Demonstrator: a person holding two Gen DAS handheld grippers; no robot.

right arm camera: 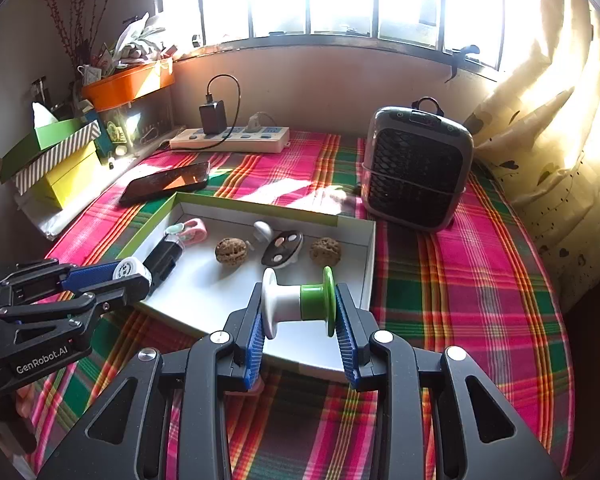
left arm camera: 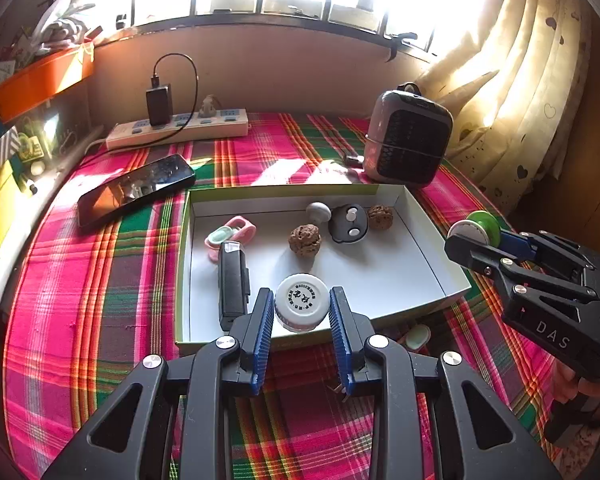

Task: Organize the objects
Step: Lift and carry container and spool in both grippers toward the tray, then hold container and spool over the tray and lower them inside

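A shallow white box tray (left arm camera: 428, 240) (right arm camera: 364, 248) lies on the plaid cloth and holds two walnuts (left arm camera: 305, 240) (right arm camera: 230, 251), a black round piece (left arm camera: 349, 224), a grey knob (left arm camera: 318, 211), a pink clip (left arm camera: 230, 234) and a black bar-shaped device (left arm camera: 232, 280). My left gripper (left arm camera: 302, 314) is shut on a small white jar (left arm camera: 302, 306) (right arm camera: 130, 270) at the tray's near edge. My right gripper (right arm camera: 300, 312) (left arm camera: 478, 240) is shut on a white and green spool (right arm camera: 300, 302) (left arm camera: 476, 230), over the tray's near right corner.
A black phone (left arm camera: 136, 188) lies left of the tray. A power strip (left arm camera: 180, 130) with a charger stands at the back. A grey heater (left arm camera: 408, 140) stands at the back right, beside a curtain (left arm camera: 520, 80). Stacked boxes (right arm camera: 60, 160) sit at the left. A small pale item (left arm camera: 418, 336) lies beside the tray's near right corner.
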